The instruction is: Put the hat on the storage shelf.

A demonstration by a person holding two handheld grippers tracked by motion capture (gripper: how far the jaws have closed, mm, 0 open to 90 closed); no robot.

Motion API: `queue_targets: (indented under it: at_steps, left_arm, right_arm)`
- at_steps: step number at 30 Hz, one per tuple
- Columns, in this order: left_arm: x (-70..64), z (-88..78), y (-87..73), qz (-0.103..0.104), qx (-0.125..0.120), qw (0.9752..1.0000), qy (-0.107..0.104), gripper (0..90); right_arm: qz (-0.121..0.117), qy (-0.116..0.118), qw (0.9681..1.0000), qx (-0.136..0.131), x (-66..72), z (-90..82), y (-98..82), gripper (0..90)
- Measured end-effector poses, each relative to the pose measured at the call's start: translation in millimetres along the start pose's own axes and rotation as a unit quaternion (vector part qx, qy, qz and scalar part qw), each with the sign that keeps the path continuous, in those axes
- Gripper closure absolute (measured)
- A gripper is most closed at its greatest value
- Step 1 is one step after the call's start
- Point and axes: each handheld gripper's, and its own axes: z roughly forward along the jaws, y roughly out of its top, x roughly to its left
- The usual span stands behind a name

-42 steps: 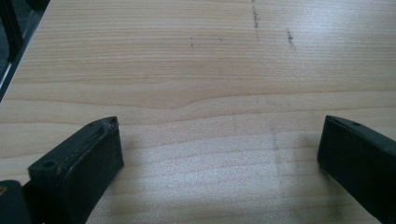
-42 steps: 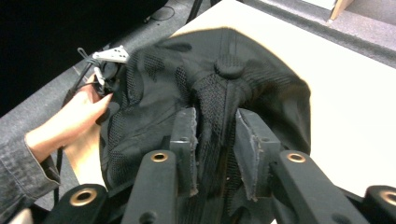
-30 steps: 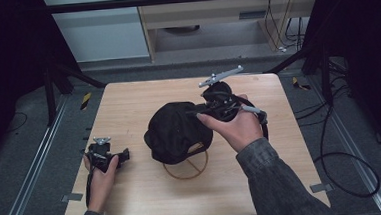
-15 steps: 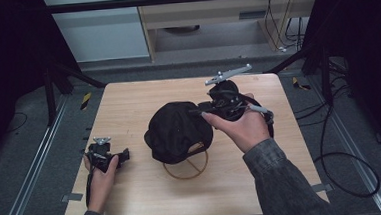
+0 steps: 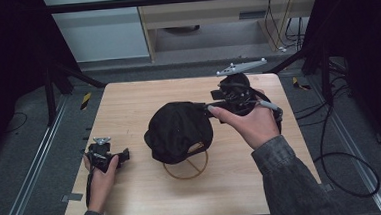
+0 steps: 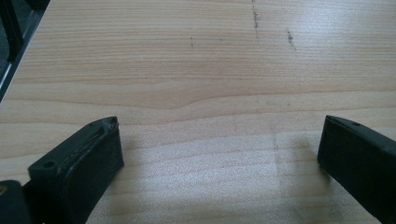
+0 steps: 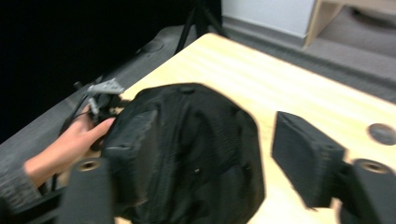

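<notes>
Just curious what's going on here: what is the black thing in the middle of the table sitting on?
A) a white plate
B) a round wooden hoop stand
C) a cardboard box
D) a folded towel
B: in the high view the black cap sits on a light wooden ring stand with crossed bars, on the table.

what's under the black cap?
A light wooden ring stand shows beneath the black cap, resting on the table: a hoop with crossing spokes. Whatever carries the crown above that hoop is covered by the fabric.
</notes>
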Motion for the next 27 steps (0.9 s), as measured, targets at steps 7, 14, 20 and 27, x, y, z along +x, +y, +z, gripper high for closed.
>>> queue_targets:
  at_steps: [7,14,20,27]
  left_arm:
    - [-0.1,0.0,-0.1,0.0,0.0,1.0,0.0,0.0]
    - [-0.1,0.0,-0.1,0.0,0.0,1.0,0.001,0.0]
    - [-0.1,0.0,-0.1,0.0,0.0,1.0,0.001,0.0]
    - [-0.1,-0.1,-0.1,-0.001,0.0,1.0,0.001,0.0]
  right_arm:
    - [0.013,-0.043,0.9984,-0.034,-15.3,-12.4,-1.0,10.4]
    - [0.007,-0.058,0.997,-0.051,-25.4,-24.4,-4.1,6.6]
    - [-0.006,-0.068,0.996,-0.058,-31.6,-31.7,-9.1,6.0]
    - [-0.014,-0.093,0.9939,-0.057,-49.4,-37.1,-27.5,6.3]
